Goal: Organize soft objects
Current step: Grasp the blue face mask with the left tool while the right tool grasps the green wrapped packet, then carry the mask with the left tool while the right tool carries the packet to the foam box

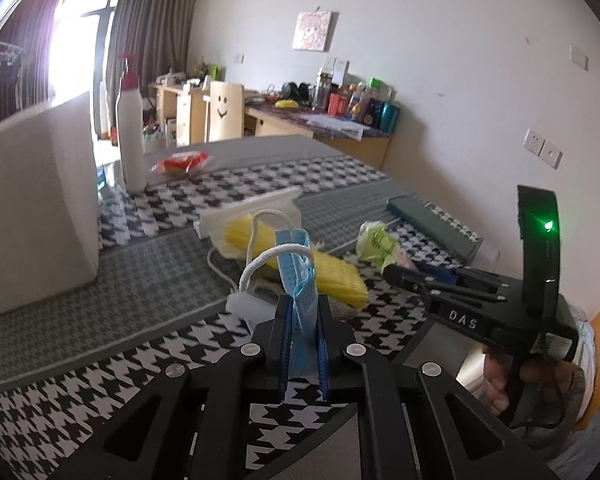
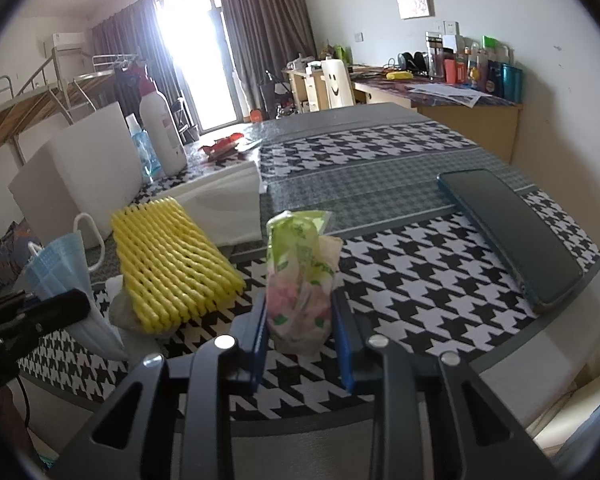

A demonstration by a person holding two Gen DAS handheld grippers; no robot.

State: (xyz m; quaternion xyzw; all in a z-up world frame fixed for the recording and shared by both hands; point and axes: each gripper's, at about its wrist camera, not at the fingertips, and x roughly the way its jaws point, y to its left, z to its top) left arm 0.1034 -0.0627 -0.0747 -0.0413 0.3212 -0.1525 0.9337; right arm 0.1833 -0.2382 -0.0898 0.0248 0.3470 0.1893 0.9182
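Over the black-and-white houndstooth tablecloth (image 1: 100,376), both tools are loaded. The left gripper (image 1: 303,312) has its two blue-padded fingers clamped tight on a pale blue pleated face mask (image 1: 298,276), which stands upright between the jaws, its white ear loops (image 1: 260,264) curling up and off to the left. From the right wrist view that same mask (image 2: 60,264) shows at the far left edge, lifted off the cloth.

The right gripper (image 2: 302,316) holds its fingers at a medium gap, pressed against both sides of a green-and-pink printed soft tissue packet (image 2: 300,276), crumpled and standing on end between the pads. In the left wrist view the packet (image 1: 376,244) sits at the tip of the other tool, above the cloth.

Between the two, a yellow ribbed foam net sleeve (image 2: 168,264) lies flat on the table, resting partly on a small pale wad beneath it. Just behind the sleeve is a white folded cloth (image 2: 224,200), and further left a white box (image 2: 76,176). A dark green flat case (image 2: 512,232) lies to the right, well apart from the packet. A white pump bottle with a red cap (image 1: 131,132) stands near the table's far left edge.
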